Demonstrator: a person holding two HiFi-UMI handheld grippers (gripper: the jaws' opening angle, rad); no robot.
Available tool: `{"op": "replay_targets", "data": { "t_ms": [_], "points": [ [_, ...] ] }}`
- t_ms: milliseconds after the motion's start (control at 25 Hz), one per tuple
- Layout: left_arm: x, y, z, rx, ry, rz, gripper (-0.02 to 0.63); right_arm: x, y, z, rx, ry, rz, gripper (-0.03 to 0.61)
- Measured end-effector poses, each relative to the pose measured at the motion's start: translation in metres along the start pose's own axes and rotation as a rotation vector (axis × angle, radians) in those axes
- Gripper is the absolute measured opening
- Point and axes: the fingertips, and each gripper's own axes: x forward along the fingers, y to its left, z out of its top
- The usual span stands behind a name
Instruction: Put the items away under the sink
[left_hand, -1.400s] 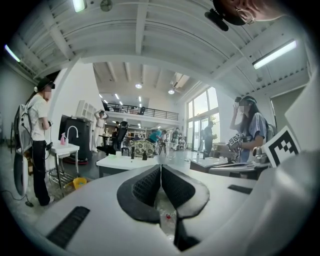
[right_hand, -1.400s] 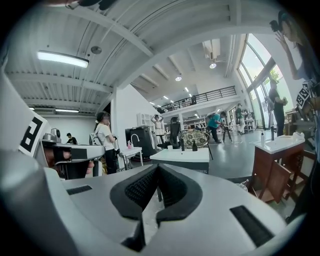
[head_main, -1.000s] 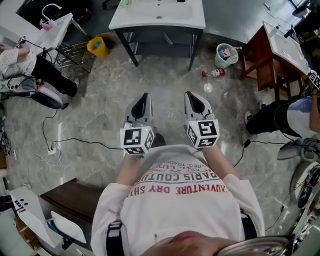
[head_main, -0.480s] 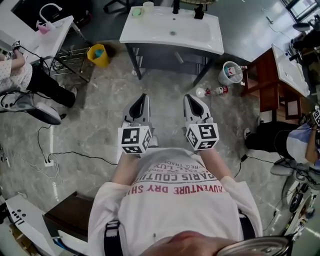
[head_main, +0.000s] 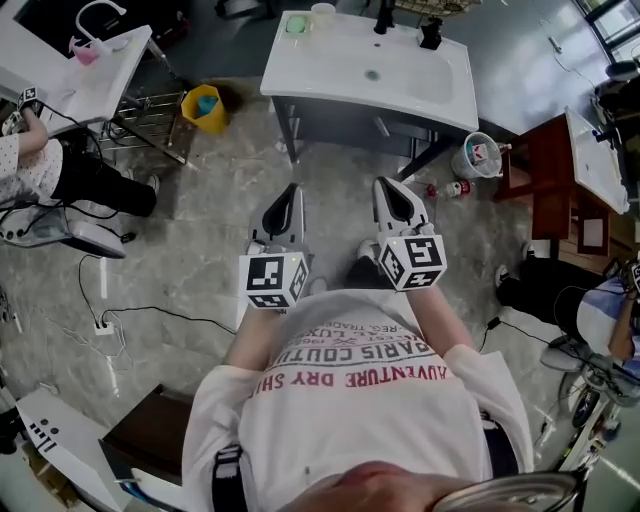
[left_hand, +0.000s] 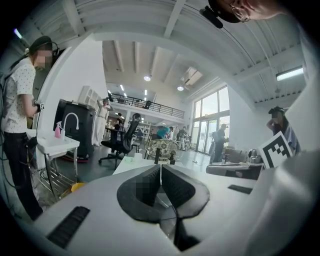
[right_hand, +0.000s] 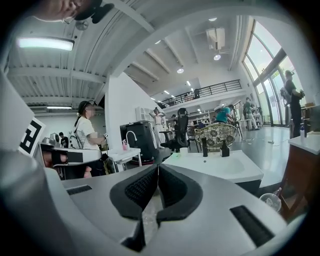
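A white sink (head_main: 370, 70) on a dark frame stands ahead at the top of the head view, with open space beneath it. Two dark bottles (head_main: 432, 35), a white cup (head_main: 322, 12) and a green thing sit on its top. On the floor to its right lie a small red-and-white bottle (head_main: 447, 189) and a white bucket (head_main: 480, 155). My left gripper (head_main: 289, 192) and right gripper (head_main: 386, 186) are held side by side, short of the sink, both shut and empty. The left gripper (left_hand: 160, 167) and the right gripper (right_hand: 158, 167) each show their pads meeting, with the sink (right_hand: 220, 165) beyond.
A yellow bucket (head_main: 205, 108) and a wire rack stand left of the sink. A second sink (head_main: 80, 60) and a seated person (head_main: 60, 170) are at far left. A brown wooden cabinet (head_main: 545, 170) and another person are at right. Cables (head_main: 150, 300) trail over the floor.
The sink and the floor items have slid down and closer in the head view as I walk toward them. Both grippers stay shut, side by side.
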Motion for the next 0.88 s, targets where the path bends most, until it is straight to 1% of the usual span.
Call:
{"op": "replay_targets", "data": {
  "t_ms": [120, 200, 320, 400, 600, 760, 880],
  "points": [
    [0.022, 0.013, -0.002, -0.007, 0.004, 0.044, 0.023, 0.030, -0.012, 0.000, -0.008, 0.006, 0.039, 0.026],
    [0.039, 0.023, 0.005, -0.008, -0.010, 0.080, 0.023, 0.053, -0.022, 0.003, -0.003, 0.006, 0.069, 0.025],
    [0.070, 0.033, 0.020, 0.007, -0.041, 0.150, 0.023, 0.087, -0.040, 0.011, -0.007, 0.004, 0.139, 0.026],
    [0.096, 0.036, 0.031, 0.007, -0.062, 0.192, 0.023, 0.111, -0.059, 0.019, -0.017, 0.008, 0.178, 0.026],
    [0.162, 0.040, 0.052, -0.016, -0.093, 0.258, 0.023, 0.164, -0.103, 0.049, -0.057, 0.006, 0.254, 0.025],
    [0.208, 0.039, 0.052, -0.041, -0.081, 0.301, 0.023, 0.196, -0.141, 0.056, -0.047, 0.017, 0.285, 0.025],
    [0.243, 0.035, 0.051, -0.024, -0.052, 0.303, 0.023, 0.217, -0.172, 0.058, -0.019, 0.031, 0.286, 0.025]
  ]
}}
